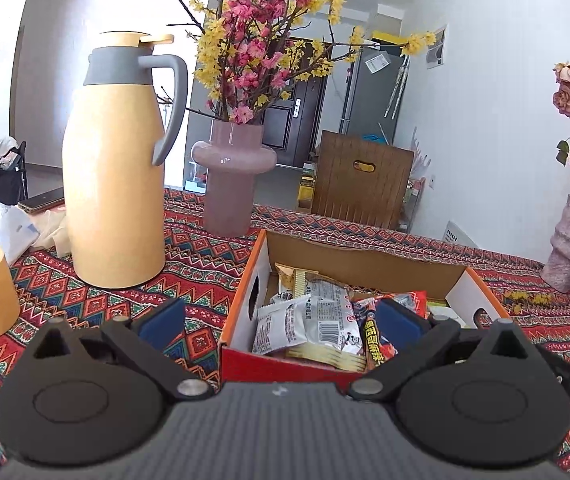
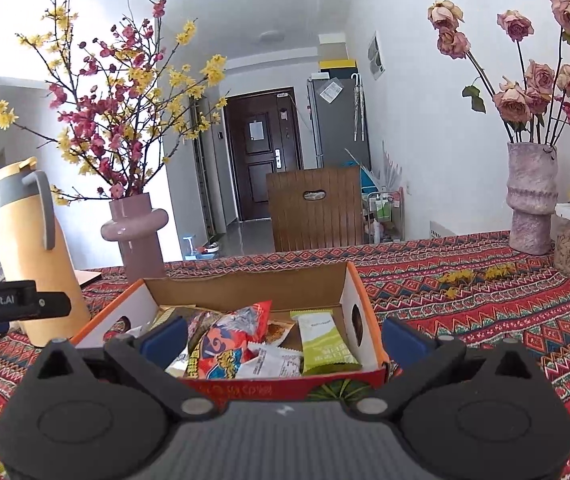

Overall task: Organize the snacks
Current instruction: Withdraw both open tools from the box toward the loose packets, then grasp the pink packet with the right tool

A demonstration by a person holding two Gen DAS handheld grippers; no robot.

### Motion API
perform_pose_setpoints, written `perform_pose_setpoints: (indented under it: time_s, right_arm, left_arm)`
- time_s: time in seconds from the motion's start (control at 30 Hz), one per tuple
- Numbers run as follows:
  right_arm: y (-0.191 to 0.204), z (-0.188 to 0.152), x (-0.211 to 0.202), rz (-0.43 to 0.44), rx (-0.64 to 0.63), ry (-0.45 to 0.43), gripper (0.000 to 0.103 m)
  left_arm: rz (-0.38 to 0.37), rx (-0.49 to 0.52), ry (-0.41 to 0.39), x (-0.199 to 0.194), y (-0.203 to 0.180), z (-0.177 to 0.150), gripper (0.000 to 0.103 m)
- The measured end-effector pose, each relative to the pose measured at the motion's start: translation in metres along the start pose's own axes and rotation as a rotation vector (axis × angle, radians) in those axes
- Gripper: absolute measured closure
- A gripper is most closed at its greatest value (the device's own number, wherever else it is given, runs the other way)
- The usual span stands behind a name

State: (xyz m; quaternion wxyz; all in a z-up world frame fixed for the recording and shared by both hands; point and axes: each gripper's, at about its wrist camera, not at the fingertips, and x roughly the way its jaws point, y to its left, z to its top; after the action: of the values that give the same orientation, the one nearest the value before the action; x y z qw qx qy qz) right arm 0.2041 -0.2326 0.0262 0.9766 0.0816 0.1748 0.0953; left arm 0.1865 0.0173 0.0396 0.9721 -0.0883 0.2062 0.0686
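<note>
**Both claws spread in front of the snack box**

We see our left claw (image 1: 281, 316) spread wide and empty, and our right claw (image 2: 283, 338) also spread and holding nothing. Just beyond them the cardboard box (image 2: 245, 284) stands on the table (image 2: 485, 308), with the snack packets (image 2: 241, 340) lying inside it. Farther left stand the yellow jug (image 1: 113, 184) and the pink vase (image 1: 231, 184).
</note>
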Motion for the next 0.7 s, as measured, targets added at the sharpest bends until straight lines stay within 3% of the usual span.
perform_pose_setpoints:
  time_s: [0.37, 0.7]
  right_arm:
    - [0.002, -0.039, -0.035, 0.042, 0.038, 0.100, 0.000]
    - [0.007, -0.063, -0.043, 0.009, 0.061, 0.173, 0.000]
  left_arm:
    - [0.051, 0.047, 0.021, -0.019, 0.026, -0.048, 0.000]
    - [0.055, 0.058, 0.005, -0.008, 0.047, -0.075, 0.000]
